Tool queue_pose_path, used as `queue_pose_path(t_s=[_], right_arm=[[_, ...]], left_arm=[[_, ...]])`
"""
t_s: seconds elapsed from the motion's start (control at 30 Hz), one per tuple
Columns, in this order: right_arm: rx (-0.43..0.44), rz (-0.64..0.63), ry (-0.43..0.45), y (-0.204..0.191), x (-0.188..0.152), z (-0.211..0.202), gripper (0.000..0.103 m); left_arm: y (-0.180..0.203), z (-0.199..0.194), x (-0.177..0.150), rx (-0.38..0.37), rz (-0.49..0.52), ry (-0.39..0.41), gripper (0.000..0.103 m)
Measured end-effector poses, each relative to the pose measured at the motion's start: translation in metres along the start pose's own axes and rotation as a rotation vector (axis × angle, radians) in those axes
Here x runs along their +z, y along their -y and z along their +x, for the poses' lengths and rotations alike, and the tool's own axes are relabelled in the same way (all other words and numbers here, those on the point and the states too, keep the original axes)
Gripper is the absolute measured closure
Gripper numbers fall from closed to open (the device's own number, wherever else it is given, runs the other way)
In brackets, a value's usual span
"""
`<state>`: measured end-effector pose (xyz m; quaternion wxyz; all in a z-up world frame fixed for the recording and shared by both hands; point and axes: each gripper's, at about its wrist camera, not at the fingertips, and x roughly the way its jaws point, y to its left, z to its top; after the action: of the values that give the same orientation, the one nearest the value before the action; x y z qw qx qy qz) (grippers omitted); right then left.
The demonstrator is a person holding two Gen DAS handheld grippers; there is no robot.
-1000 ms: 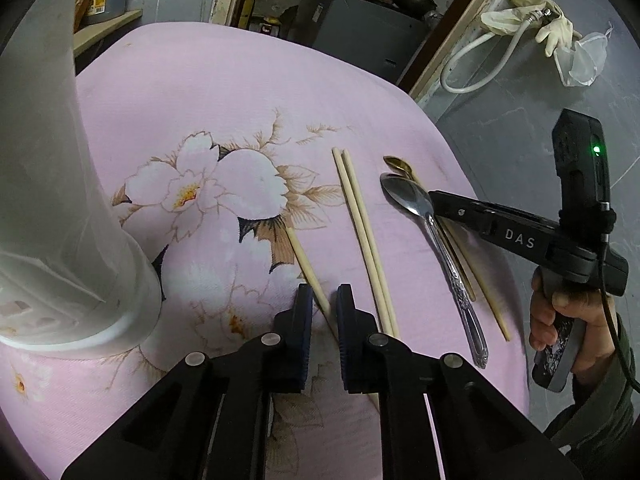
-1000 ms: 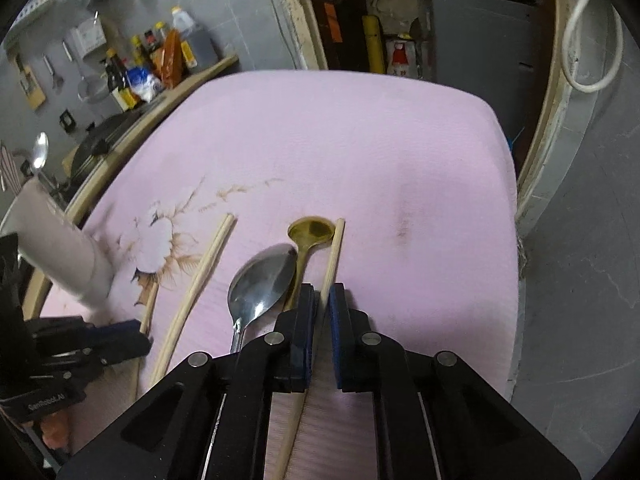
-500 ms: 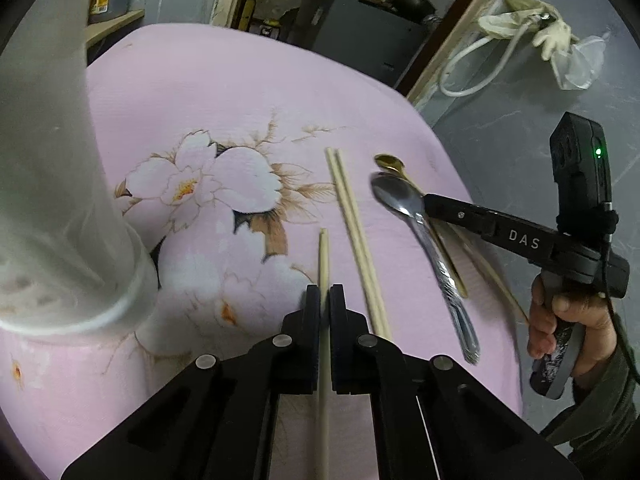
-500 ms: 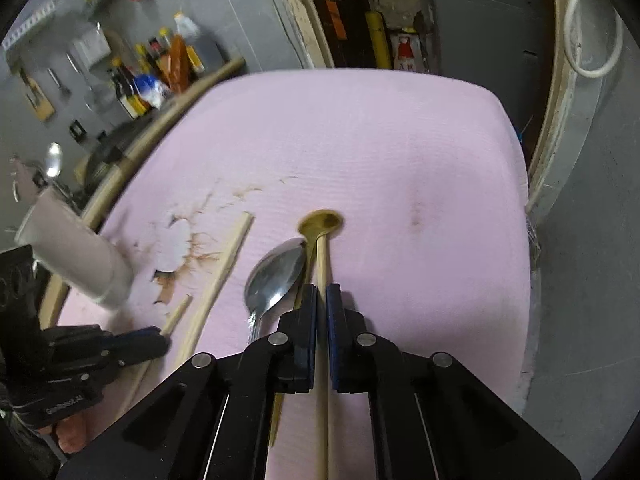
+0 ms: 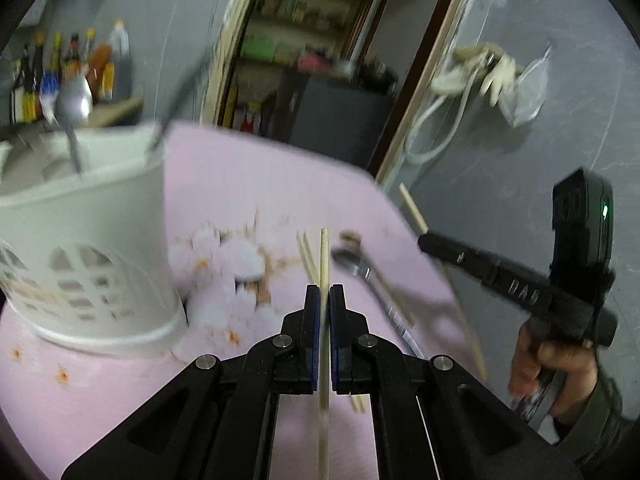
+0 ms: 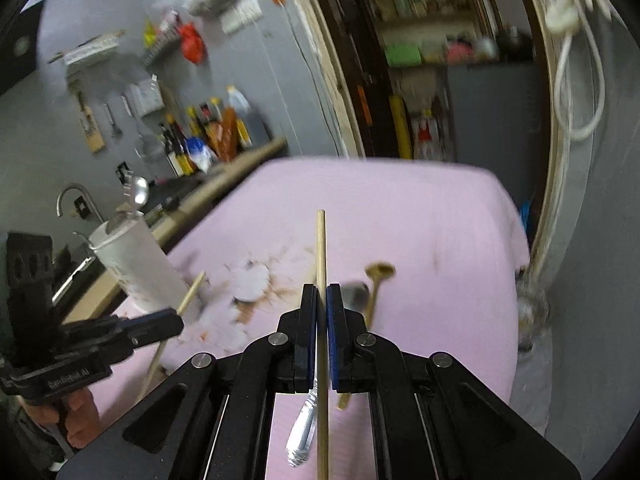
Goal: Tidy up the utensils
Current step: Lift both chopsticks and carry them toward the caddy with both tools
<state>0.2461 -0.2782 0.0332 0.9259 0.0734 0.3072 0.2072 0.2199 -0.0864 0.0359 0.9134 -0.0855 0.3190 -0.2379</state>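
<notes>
My left gripper (image 5: 324, 292) is shut on a wooden chopstick (image 5: 324, 256) and holds it above the pink flowered cloth (image 5: 256, 184). My right gripper (image 6: 323, 292) is shut on another wooden chopstick (image 6: 321, 240), also lifted. The white perforated utensil holder (image 5: 92, 240) stands at the left with a steel spoon (image 5: 74, 104) in it; it also shows in the right wrist view (image 6: 136, 264). On the cloth lie a pair of chopsticks (image 5: 306, 254), a steel spoon (image 5: 360, 268) and a gold spoon (image 6: 378, 276). The right gripper also shows in the left wrist view (image 5: 424, 236).
The cloth's far edge drops to a grey floor on the right (image 5: 500, 168). A counter with bottles (image 6: 208, 136) and a sink tap (image 6: 74, 196) stands to the left. A doorway with shelves (image 5: 304, 40) is behind.
Both grippers have risen and tilted up from the cloth, each carrying its chopstick. The holder's rim has come into the left wrist view.
</notes>
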Motion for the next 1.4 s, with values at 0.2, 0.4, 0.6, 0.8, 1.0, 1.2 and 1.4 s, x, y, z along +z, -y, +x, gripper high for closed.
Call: queue_pose_path(t_s=[0.2,0.4,0.6,0.8,1.0,1.2,1.4], right_arm=[[-0.018,-0.091,0.164,-0.038,-0.001,-0.020,0.100],[0.011,-0.142,0.272,-0.071,0.007,-0.030,0.100],[0.103,-0.137,0.387,-0.098,0.022,-0.036,0.100],[0.150,-0.139,0.508,-0.132,0.044,-0.030,0.100],[0.190,-0.122,0.614,-0.161,0.066,-0.017,0.100],[0.218,-0.072,0.724,-0.173,0.075,0.003,0.100],[0.186,-0.020,0.787,-0.175,0.074,0.025,0.100]], left_arm=[[0.005,-0.027,0.002,0.078,0.037,0.159,0.101],[-0.012,-0.056,0.009,0.099,0.018,0.273,0.101],[-0.036,-0.090,0.029,0.143,0.017,0.358,0.101],[-0.066,-0.121,0.048,0.190,0.001,0.439,0.101],[-0.107,-0.144,0.073,0.218,-0.027,0.529,0.101],[-0.158,-0.151,0.094,0.219,-0.138,0.610,0.101],[-0.201,-0.152,0.101,0.200,-0.253,0.682,0.101]])
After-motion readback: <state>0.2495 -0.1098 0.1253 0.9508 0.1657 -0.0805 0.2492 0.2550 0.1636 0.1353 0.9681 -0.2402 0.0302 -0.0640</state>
